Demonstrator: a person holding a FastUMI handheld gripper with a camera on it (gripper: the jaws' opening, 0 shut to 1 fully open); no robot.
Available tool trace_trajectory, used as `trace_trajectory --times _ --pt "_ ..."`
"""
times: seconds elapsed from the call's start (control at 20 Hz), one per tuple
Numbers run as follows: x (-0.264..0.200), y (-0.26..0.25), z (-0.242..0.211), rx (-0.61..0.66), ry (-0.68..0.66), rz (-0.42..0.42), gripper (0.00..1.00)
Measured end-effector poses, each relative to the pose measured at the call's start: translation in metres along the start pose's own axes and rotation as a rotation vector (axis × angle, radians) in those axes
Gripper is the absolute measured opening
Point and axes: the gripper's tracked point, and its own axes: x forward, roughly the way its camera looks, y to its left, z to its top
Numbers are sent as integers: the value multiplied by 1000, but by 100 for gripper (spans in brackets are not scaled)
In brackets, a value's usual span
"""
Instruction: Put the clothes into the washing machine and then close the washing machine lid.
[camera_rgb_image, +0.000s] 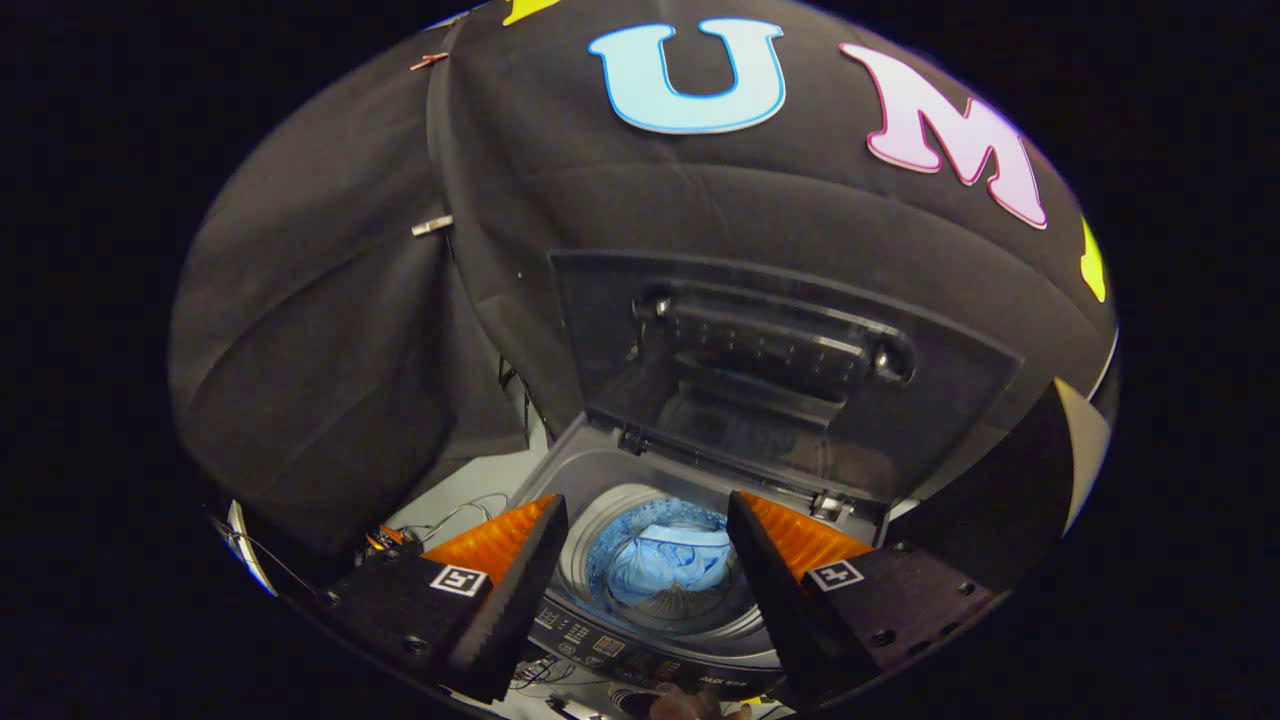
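A grey top-loading washing machine (590, 470) stands below and ahead of my gripper (645, 570). Its dark see-through lid (770, 370) stands raised upright against the booth wall. Light blue clothes (665, 570) lie inside the drum, seen through the gap between my fingers. The gripper is open and holds nothing; it hovers above the machine's front panel (640, 650), well clear of the lid.
Loose cables (455, 515) lie on the pale floor to the left of the machine, next to a small orange part. Black cloth closes in behind and on both sides. A bit of a hand (690, 705) shows below the front panel.
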Motion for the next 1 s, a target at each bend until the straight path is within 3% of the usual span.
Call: trace_trajectory --times 0.5,1.0 --pt "-41 -26 84 15 -151 -16 100" --pt "11 -84 148 121 -232 -50 100"
